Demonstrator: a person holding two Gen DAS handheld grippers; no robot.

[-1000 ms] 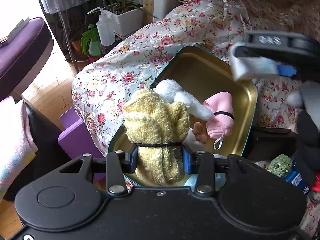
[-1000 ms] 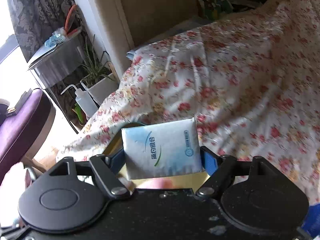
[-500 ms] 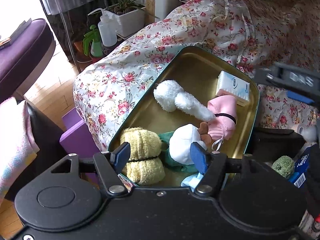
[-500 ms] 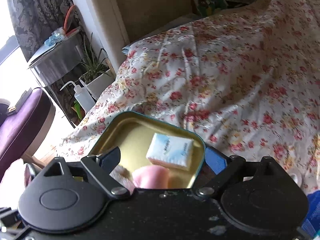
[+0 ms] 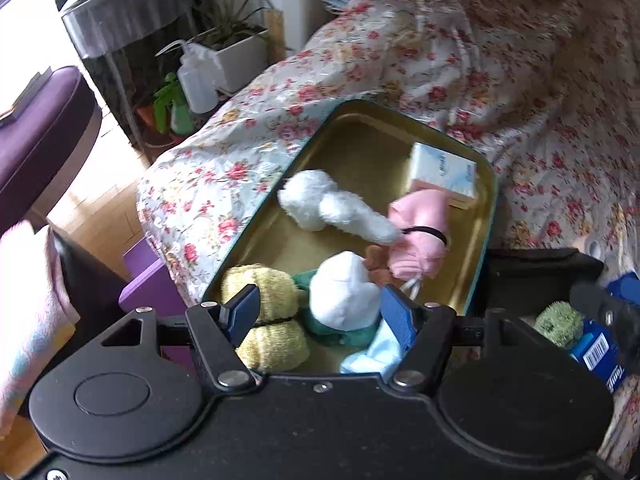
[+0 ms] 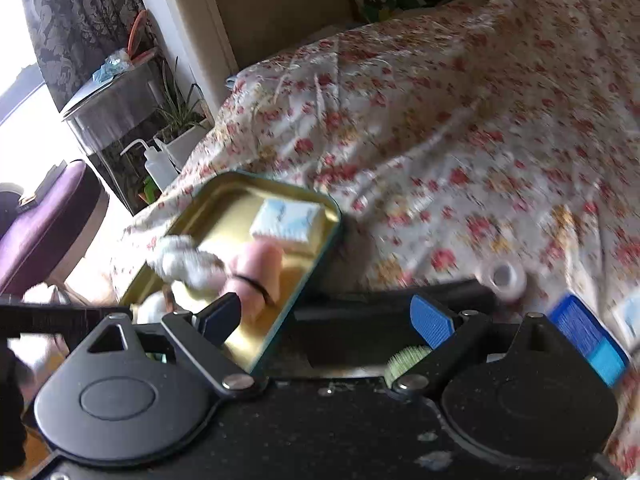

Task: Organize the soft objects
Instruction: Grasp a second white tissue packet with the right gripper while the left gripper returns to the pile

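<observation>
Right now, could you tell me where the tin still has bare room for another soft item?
Free: the far-left floor of the tin, between its rim, the white plush and the tissue pack. Crowded: the near end, with the yellow roll, capped doll and pink roll.

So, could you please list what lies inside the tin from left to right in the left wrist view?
yellow towel roll → white plush toy → pink cloth roll → tissue pack, all in the gold tin.
</observation>
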